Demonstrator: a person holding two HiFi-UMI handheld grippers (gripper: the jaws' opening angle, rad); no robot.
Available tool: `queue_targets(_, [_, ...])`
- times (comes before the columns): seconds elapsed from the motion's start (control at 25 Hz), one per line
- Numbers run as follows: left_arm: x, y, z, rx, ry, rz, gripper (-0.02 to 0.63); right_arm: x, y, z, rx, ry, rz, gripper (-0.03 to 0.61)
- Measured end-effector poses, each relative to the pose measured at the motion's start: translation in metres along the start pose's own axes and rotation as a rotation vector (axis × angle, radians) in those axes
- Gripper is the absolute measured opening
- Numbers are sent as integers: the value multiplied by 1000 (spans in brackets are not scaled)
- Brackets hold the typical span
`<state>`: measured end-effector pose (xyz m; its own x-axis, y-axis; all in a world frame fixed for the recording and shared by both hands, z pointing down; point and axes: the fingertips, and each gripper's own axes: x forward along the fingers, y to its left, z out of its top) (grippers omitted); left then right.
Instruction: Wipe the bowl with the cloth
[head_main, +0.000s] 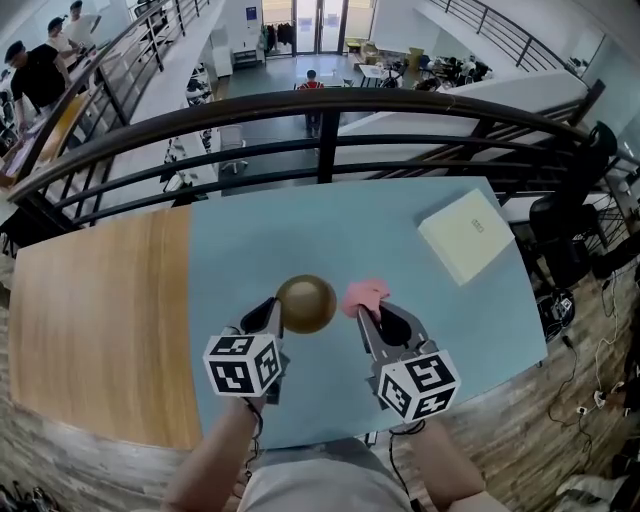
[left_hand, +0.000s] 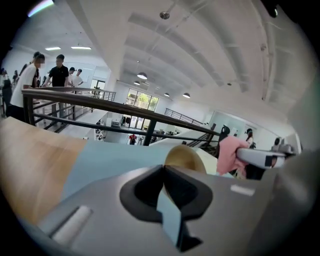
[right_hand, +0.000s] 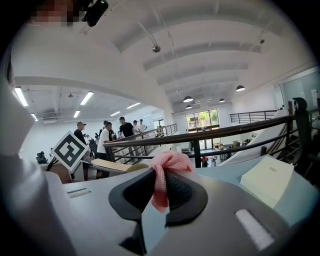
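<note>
The bowl (head_main: 306, 303), a smooth golden-brown dome with a dull sheen, is near the blue tabletop's (head_main: 330, 230) front edge. The left gripper (head_main: 274, 310) pinches its left rim. The right gripper (head_main: 370, 314) clamps a bunched pink mesh cloth (head_main: 366, 296) just beside it.

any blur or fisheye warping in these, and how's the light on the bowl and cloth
Head view: fisheye bows the railing into an arc; the bowl is sharp with a soft highlight. Left gripper view: dark vignetted corners, near foreground soft. Right gripper view: cloth crisp, evenly lit.
</note>
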<state>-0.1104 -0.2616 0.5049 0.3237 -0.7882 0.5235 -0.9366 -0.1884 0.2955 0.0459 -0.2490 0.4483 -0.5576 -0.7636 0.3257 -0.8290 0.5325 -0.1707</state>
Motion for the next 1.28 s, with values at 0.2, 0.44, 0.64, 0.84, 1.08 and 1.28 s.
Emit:
queue_targets(0.2, [30,15,1,-82,32,-10,15,20,-28,-21,-4,4,-78,49])
queue_targets(0.44, [63,33,-2,-133,44,2,18,41,-49,-52,23,50,-90,49])
queue_targets(0.64, [98,50,-21,-178,65,10,17,60,-58,-83,29,88,-72,49])
queue_targets(0.84, [134,67,-42,-272,91,-7,17,81,-65,-104,32,107,-51,49])
queue_targets(1.08, [162,87,-68,-344,105,-2,17,92,-64,-132,43,135,-37,49])
queue_targets(1.28, [185,97,-93,-404,124,6,15,91,-65,-154,48,156,-29,49])
